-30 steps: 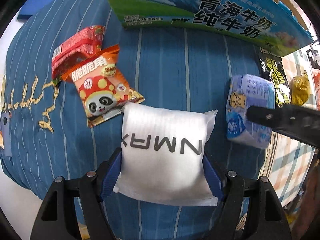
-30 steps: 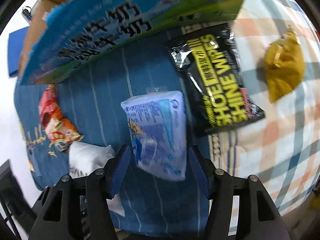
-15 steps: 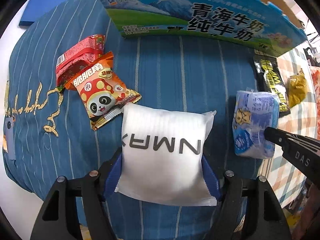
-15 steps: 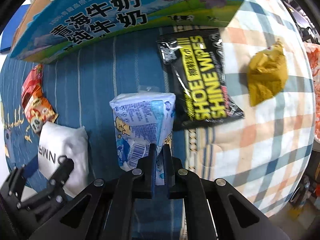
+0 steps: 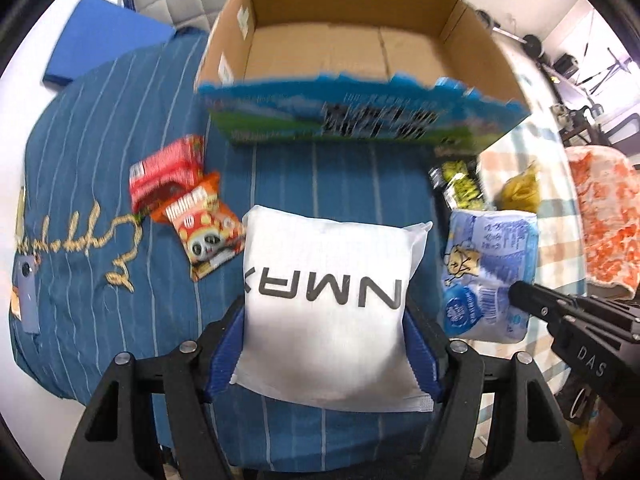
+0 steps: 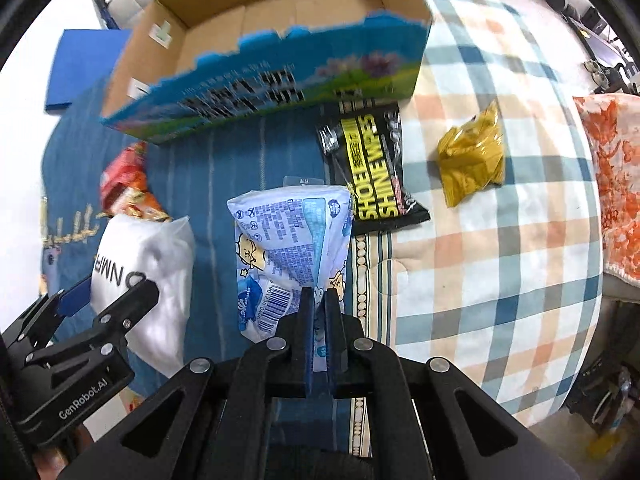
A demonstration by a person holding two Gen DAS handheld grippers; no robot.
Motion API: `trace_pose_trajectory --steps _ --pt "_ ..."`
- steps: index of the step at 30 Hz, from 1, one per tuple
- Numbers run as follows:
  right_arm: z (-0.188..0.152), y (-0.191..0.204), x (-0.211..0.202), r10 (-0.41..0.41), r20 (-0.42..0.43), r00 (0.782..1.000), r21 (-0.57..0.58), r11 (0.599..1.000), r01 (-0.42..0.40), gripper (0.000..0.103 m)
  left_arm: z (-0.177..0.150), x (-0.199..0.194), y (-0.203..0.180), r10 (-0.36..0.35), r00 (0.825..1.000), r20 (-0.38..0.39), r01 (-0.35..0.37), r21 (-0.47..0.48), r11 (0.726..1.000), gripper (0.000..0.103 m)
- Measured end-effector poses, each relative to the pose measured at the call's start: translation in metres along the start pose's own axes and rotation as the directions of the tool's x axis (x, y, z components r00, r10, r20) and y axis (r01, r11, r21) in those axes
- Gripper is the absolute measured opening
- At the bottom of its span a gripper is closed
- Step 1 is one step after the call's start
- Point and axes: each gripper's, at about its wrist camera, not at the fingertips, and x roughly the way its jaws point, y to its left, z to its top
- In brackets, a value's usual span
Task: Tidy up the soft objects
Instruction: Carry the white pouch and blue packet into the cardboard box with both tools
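My left gripper [image 5: 326,320] is shut on a white pillow pack [image 5: 328,308] printed with black letters, its blue pads pressing both sides, and the pack hangs above the blue striped cloth [image 5: 100,200]. My right gripper [image 6: 318,304] is shut on the lower edge of a light blue tissue pack [image 6: 288,248], which hangs off the surface too. That tissue pack [image 5: 488,264] shows at the right of the left wrist view. An open cardboard box [image 5: 352,52] with a blue and green printed front stands beyond, its inside bare. The white pack [image 6: 148,272] shows at the left of the right wrist view.
A red snack bag [image 5: 166,172] and an orange panda snack bag [image 5: 204,224] lie on the left of the cloth. A black shoe-wipes pack [image 6: 372,168] and a yellow packet [image 6: 472,160] lie on the checked cloth [image 6: 500,260]. An orange patterned fabric [image 6: 616,184] sits far right.
Both grippers rose with their packs, so the box's open inside came into view. The right gripper closed from wide open onto the tissue pack's edge and lifted it.
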Motion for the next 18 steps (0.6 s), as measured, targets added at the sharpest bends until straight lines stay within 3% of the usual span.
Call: trace_pose_trajectory --steps 9,13,18 --pt "0.009 -0.004 -0.1 0.108 0.127 0.986 -0.009 0.994 -0.108 0.004 0.052 -0.054 0.0 -0.069 0.993 0.096 0.068 0.006 0.998 0.07" --pt "0.033 0.009 -0.125 0.137 0.178 0.974 -0.014 0.99 -0.137 0.004 0.086 -0.056 0.008 -0.087 0.986 0.14 0.086 0.01 0.996 0.07" --pt "0.086 0.032 -0.12 0.14 0.211 0.967 -0.009 0.99 -0.141 0.004 0.128 -0.076 0.009 -0.104 0.976 0.193 0.104 0.013 0.995 0.07"
